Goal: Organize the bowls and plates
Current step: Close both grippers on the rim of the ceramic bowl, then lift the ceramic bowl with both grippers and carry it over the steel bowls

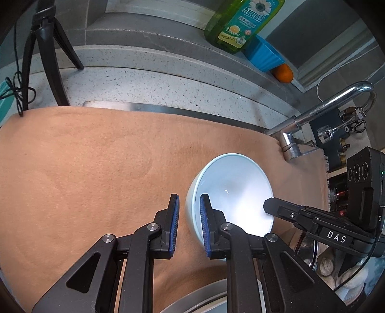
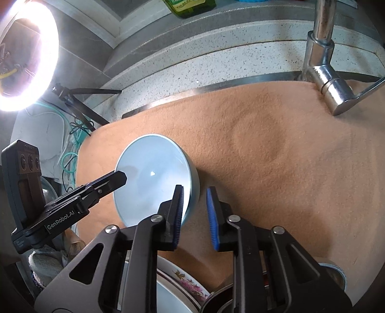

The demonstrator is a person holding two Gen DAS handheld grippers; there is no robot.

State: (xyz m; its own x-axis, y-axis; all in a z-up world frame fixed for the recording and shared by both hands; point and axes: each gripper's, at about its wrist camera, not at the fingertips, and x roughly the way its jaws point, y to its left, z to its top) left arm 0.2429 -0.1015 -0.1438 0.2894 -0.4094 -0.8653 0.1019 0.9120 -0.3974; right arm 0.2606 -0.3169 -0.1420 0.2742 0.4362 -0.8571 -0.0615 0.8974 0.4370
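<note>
At the far left, a black tripod (image 1: pixel 51 60) stands on the speckled grey stone counter (image 1: pixel 149 84), with a glowing ring light (image 2: pixel 28 55) above it in the right wrist view. Spread over the sink area is a tan felt-like cloth (image 1: pixel 96 168), and on it sits the pale blue glazed ceramic bowl (image 1: pixel 231 190), tipped a little onto its side.

The left gripper (image 1: pixel 189 224) has its blue-padded fingers (image 1: pixel 175 224) drawn in narrow across the bowl's left wall, one finger outside and one inside; the outer pad seems to stand just off the wall, so I cannot say the rim is truly pinched. The right gripper (image 2: pixel 193 214) straddles the opposite side of the rim the same way, its jaws also narrow, with a sliver of cloth showing between the outer pad and the bowl.

Below the grippers lies a stack of crockery, among it a white plate with a pink flower pattern (image 2: pixel 185 281). Further right rises the chrome tap (image 1: pixel 336 106). Behind it on the ledge stand a green dish-soap bottle (image 1: pixel 243 21), a blue ribbed plastic tub (image 1: pixel 264 53) and an orange fruit (image 1: pixel 284 73).
</note>
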